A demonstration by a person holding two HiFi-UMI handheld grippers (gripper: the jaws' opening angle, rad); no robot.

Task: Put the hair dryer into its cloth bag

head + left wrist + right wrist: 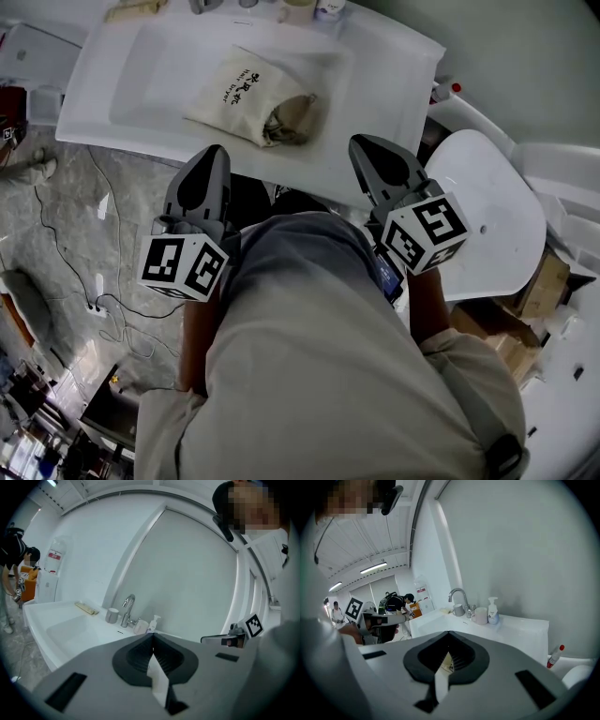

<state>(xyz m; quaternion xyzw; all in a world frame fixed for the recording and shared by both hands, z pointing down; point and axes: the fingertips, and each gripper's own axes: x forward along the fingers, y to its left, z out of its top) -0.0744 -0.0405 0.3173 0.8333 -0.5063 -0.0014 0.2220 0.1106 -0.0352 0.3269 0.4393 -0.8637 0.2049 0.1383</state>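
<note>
Marble-grey floor [84, 216] strewn with thin cables [66, 253] fills the left of the head view, and a white washbasin [375, 84] runs across the top. In its bowl, toward the right side, lies the beige cloth bag [246, 103]. It is plump, and its gathered mouth is turned to the bowl's near right corner. The cloth hides what fills it, so the hair dryer cannot be told from here. The left tongs [212, 159] and the right tongs [367, 150] hang just short of the washbasin's near edge, well apart from the bag. A white rounded seat [487, 225] stands beyond the right end, with cardboard boxes [534, 291] below it.

The left gripper view shows the left tongs pressed together with nothing between them. Past them the washbasin stretches to the left. Along its back edge stand a chrome faucet [127, 609], a grey cup [112, 615], a pale cup [140, 626] and a pump bottle [153, 622], with a flat tan thing [86, 607] at the far end. A plain grey wall [187, 573] rises behind.

The right gripper view shows the right tongs likewise closed tip to tip and empty. The same faucet, cups and pump bottle line the washbasin's back edge. A red-capped bottle [555, 656] leans beside its right end, and people [401, 602] stand far off under ceiling lights.
</note>
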